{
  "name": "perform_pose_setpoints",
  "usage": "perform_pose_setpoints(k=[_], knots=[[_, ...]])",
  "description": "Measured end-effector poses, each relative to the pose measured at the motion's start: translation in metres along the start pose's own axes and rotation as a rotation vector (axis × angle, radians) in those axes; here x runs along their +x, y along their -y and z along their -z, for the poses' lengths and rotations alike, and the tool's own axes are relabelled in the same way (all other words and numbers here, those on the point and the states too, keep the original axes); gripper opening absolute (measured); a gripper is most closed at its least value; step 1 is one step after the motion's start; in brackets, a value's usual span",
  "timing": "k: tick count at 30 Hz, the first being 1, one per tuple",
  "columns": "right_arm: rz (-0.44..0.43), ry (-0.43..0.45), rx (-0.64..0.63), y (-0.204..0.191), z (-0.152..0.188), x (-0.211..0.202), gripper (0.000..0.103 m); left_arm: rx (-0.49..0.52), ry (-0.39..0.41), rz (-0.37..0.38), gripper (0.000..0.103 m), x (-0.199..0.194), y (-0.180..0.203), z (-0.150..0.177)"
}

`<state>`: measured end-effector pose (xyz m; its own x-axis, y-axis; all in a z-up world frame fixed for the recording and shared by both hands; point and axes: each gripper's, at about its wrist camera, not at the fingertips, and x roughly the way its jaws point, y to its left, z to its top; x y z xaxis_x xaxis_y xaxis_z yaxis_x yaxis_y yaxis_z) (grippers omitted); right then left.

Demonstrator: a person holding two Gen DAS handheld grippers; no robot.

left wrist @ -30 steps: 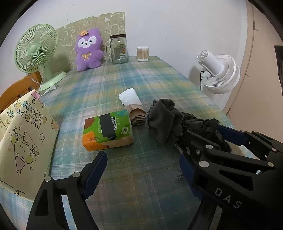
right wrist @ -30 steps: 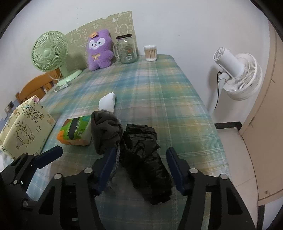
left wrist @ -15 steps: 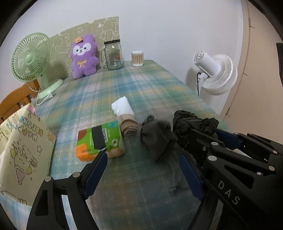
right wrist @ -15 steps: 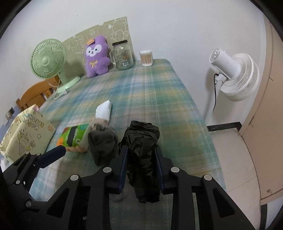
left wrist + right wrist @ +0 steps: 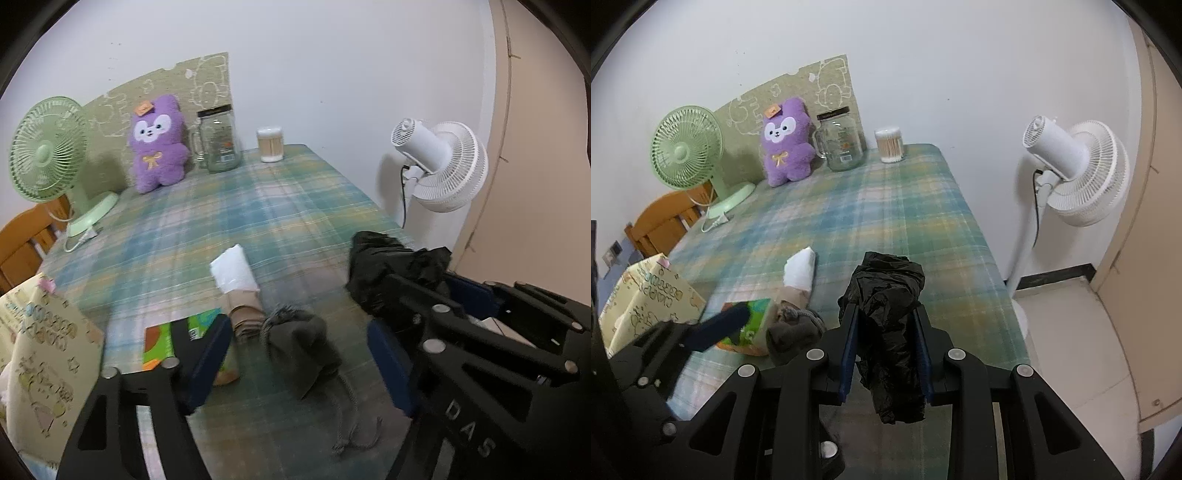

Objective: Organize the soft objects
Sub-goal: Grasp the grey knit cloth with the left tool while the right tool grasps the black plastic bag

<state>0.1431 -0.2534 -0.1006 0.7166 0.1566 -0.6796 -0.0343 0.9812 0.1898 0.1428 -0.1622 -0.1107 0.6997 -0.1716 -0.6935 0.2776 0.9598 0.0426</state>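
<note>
Your right gripper (image 5: 885, 349) is clamped on the crumpled black cloth (image 5: 886, 325), both blue pads pressed into its sides. The bundle sticks out ahead of the fingers and hangs down behind them, lifted above the plaid tablecloth (image 5: 905, 221).

Your left gripper (image 5: 299, 365) has its jaws spread wide with nothing between the pads. It hovers over the grey knit piece (image 5: 299, 347), which lies flat on the tablecloth with its drawstring trailing toward you.

Taking that grey piece as the landmark:
- the tan rolled cloth (image 5: 245, 310) sits just beyond it, touching or nearly so, I can't tell which
- the white folded cloth (image 5: 232, 271) lies further past the tan one, butted against its far end
- the green and orange tissue pack (image 5: 173, 343) is just to its left, partly hidden behind your left finger
- the black cloth in the other gripper is off to its right
- the yellow gift bag (image 5: 40, 354) stands well to the left
- way beyond it, at the wall, are the purple plush (image 5: 157, 144), glass jar (image 5: 218, 142), cotton swab tub (image 5: 270, 144) and green fan (image 5: 46, 151)
</note>
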Motion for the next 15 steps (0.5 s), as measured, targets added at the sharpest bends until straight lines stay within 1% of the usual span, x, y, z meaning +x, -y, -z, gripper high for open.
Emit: perform_pose_setpoints(k=[3, 5, 6, 10, 11, 12, 13, 15], knots=[[0.014, 0.0, -0.006, 0.0, -0.003, 0.004, 0.031, -0.008, 0.002, 0.007, 0.074, 0.005, -0.001, -0.002], [0.021, -0.008, -0.01, 0.0, -0.004, 0.008, 0.031, -0.01, -0.002, 0.009, 0.072, 0.008, 0.0, -0.002], [0.023, -0.011, -0.011, 0.0, -0.004, 0.009, 0.031, -0.01, -0.007, 0.009, 0.07, 0.009, 0.0, -0.002], [0.031, -0.032, -0.004, 0.001, -0.003, 0.017, 0.031, -0.016, -0.029, 0.004, 0.068, 0.016, 0.0, -0.001], [0.032, -0.037, -0.002, 0.002, -0.002, 0.018, 0.031, -0.016, -0.032, 0.008, 0.066, 0.017, 0.0, 0.0], [0.033, -0.039, -0.002, 0.002, -0.002, 0.019, 0.031, -0.015, -0.039, 0.018, 0.059, 0.019, 0.001, 0.0], [0.033, -0.044, 0.0, 0.001, -0.001, 0.02, 0.031, -0.015, -0.047, 0.024, 0.056, 0.02, 0.0, 0.001], [0.034, -0.053, 0.007, 0.002, 0.0, 0.022, 0.032, -0.014, -0.051, 0.012, 0.054, 0.021, 0.0, 0.002]])
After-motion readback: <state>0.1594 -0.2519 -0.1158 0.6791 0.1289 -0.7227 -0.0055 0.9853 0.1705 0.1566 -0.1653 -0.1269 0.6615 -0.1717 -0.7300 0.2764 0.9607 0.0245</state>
